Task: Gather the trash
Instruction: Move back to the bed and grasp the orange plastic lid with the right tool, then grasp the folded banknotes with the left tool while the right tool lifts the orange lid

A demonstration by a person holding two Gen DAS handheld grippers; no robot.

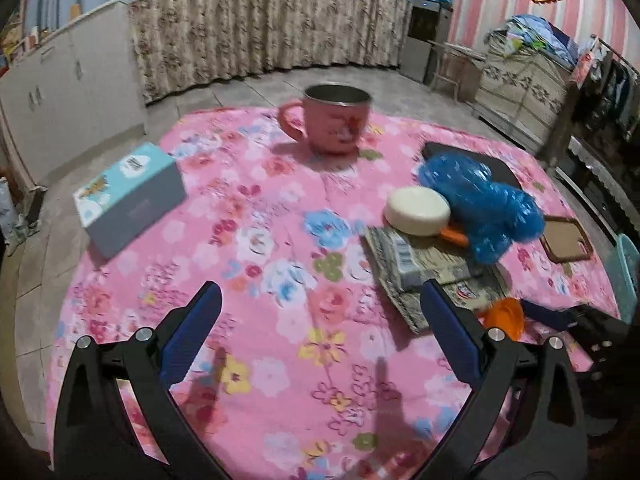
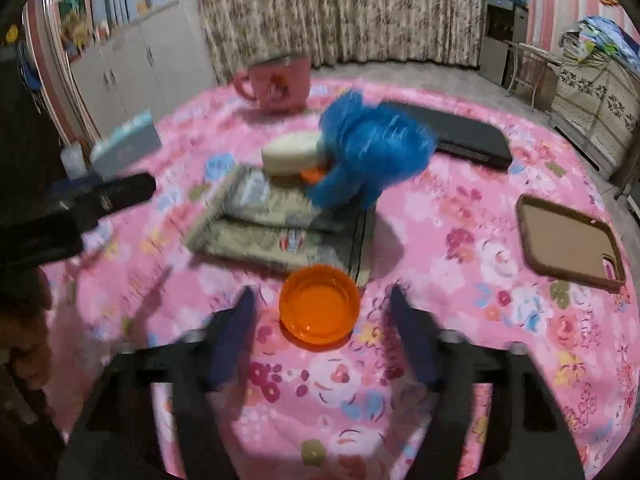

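A round table (image 1: 280, 360) under a pink flowered cloth fills both views, its near edge cut off by the gripper bodies and the rim of the lens. Toward the far side stands a pink mug (image 1: 334, 120), sharp in the left wrist view and smeared in the right. A flat black case (image 2: 460, 136) lies behind a crumpled blue plastic bag (image 2: 368, 152), which hides part of it. The bag sits on a stack of printed paper packets (image 2: 272, 232), beside a white round puck (image 2: 290, 154) and a small orange piece that the bag mostly covers and that cannot be made out. A grey and blue box (image 1: 128, 196) rests near the table's left edge, a brown phone case (image 2: 568, 236) near its right.

The orange bowl (image 2: 319, 305) stands upright on the cloth just in front of the packets. The right gripper (image 2: 319, 310) has its blurred fingers either side of it, apart from its rim, so the jaws are parted and grip nothing. The left gripper (image 1: 320, 304) hangs over bare cloth with jaws wide and empty; in the right wrist view only a dark part of it shows at the left edge
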